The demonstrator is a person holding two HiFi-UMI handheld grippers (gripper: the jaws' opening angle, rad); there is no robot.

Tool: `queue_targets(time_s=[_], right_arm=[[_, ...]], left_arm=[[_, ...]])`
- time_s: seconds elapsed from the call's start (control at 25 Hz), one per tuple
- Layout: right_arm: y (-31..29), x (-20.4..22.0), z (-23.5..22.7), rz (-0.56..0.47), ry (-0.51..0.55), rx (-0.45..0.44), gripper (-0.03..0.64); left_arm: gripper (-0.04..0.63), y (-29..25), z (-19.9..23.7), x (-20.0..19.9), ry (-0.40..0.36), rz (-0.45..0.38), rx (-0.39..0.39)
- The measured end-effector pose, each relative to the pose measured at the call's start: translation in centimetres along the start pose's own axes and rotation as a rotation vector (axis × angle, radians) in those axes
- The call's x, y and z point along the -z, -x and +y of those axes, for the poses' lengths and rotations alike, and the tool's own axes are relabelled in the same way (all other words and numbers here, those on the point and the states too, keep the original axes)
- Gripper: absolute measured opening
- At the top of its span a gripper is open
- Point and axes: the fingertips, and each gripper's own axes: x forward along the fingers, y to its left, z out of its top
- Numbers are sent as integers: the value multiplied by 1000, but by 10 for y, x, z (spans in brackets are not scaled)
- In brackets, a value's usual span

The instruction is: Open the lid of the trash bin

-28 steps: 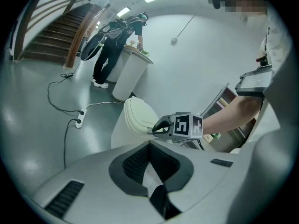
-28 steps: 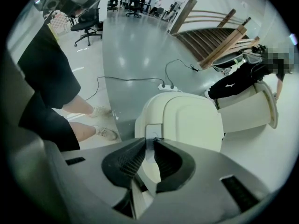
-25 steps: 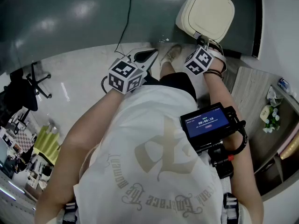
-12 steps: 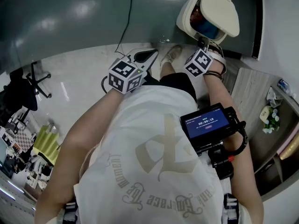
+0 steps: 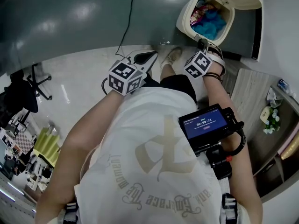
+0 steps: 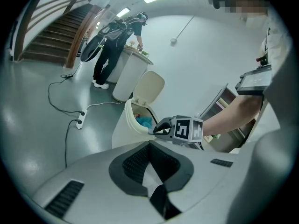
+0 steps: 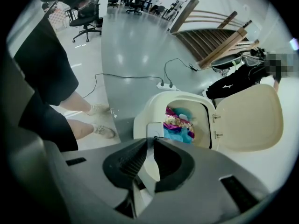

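At the trash bin's (image 7: 145,107) front rim, hold your pressed-together right claw (image 7: 152,140) on the button (image 7: 154,129) until the raised lid (image 7: 250,118) settles, with your left claw (image 6: 149,144) likewise closed and empty.

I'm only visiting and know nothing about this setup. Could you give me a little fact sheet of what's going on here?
Trash bin: cream, standing on the floor
Lid: open, tipped back
Inside: blue and colourful rubbish
Right hand-held gripper: jaws together, tips at the bin's front edge
Left hand-held gripper: jaws together, holding nothing, away from the bin
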Motion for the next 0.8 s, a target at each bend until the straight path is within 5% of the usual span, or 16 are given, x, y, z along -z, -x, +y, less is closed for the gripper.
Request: queue_targets(time_s=[0.8], right_arm=[[-4, -2, 0, -33, -8, -38, 60]], left_arm=[[12, -6, 3, -10, -28, 9, 22]])
